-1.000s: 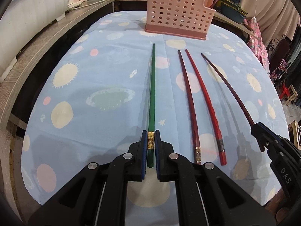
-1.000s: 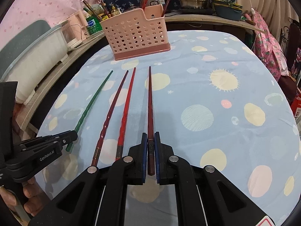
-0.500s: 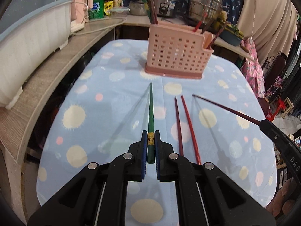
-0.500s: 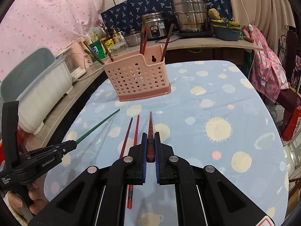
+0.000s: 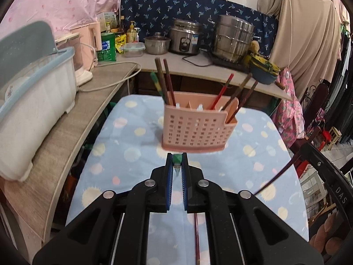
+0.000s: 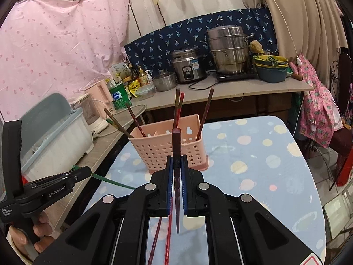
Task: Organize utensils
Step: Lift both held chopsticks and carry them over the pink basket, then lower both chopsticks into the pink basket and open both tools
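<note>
My left gripper is shut on a green chopstick, held above the table with its thin end hanging down; it also shows in the right wrist view. My right gripper is shut on a dark red chopstick, thick end up, tip pointing down. That chopstick shows at the right in the left wrist view. A pink perforated utensil basket stands ahead on the table, holding several chopsticks. Two red chopsticks lie on the tablecloth below my right gripper.
The table has a blue dotted cloth. A wooden counter runs along the left with a white dish rack. Pots and a rice cooker stand on the back counter. A chair with pink cloth is at the right.
Both grippers have lifted their chopsticks off the table and tilted up, so the chopsticks now hang tip down. The basket now lies straight ahead and closer.
</note>
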Demonstrator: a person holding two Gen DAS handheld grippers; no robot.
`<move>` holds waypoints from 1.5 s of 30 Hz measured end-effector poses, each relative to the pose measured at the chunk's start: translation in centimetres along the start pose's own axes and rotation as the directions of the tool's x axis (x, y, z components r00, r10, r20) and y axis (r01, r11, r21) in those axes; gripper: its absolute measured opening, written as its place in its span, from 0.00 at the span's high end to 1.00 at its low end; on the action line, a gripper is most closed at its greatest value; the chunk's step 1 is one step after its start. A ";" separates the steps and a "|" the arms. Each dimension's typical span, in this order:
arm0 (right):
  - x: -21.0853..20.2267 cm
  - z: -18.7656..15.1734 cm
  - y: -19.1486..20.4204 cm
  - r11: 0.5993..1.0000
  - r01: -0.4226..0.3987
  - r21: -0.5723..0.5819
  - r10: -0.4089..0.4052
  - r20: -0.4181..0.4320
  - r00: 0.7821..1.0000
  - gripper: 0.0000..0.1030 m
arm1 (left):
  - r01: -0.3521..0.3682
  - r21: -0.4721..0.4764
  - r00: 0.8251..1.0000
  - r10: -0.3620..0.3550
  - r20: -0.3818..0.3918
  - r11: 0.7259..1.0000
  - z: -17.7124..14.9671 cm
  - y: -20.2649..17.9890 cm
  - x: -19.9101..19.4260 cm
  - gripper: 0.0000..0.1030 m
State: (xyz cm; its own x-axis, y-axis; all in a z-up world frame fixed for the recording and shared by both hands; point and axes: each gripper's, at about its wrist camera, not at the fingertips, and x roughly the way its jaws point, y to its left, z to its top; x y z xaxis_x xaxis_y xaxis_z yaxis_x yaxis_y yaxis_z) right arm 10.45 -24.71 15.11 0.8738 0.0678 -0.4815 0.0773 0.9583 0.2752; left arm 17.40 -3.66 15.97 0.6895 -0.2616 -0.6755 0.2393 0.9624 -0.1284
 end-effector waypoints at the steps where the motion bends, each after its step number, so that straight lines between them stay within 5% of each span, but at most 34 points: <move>1: 0.0 0.6 -0.1 1.000 -0.002 0.004 0.002 0.010 1.000 0.93 | 0.005 -0.005 1.000 -0.005 0.003 1.000 0.7 0.0 0.0 0.93; 15: 0.5 11.2 1.5 0.997 -0.073 0.032 0.064 0.212 0.975 0.93 | 0.025 -0.031 0.980 -0.018 0.199 0.999 13.0 -1.0 -2.9 0.93; 22: 3.5 15.5 2.0 0.996 -0.079 0.048 0.064 0.264 0.962 0.93 | 0.021 -0.049 0.963 -0.007 0.270 0.999 17.7 -0.9 -0.8 0.93; 35: 13.5 11.8 0.2 0.997 -0.017 0.075 0.009 0.097 0.995 0.93 | 0.015 -0.068 0.992 -0.006 0.126 0.998 15.2 0.2 8.1 0.93; 45: 14.6 10.3 0.1 0.997 -0.002 0.071 -0.002 0.057 0.998 0.89 | 0.024 -0.075 0.996 -0.017 0.085 0.997 13.2 0.1 9.7 0.90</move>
State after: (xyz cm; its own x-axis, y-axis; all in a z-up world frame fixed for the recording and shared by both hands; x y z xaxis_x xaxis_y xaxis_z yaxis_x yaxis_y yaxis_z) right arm 28.14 -26.49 16.74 0.8997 0.0502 -0.4337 0.1092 0.9359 0.3348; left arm 33.11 -7.03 18.99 0.7410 -0.2835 -0.6087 0.2036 0.9587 -0.1987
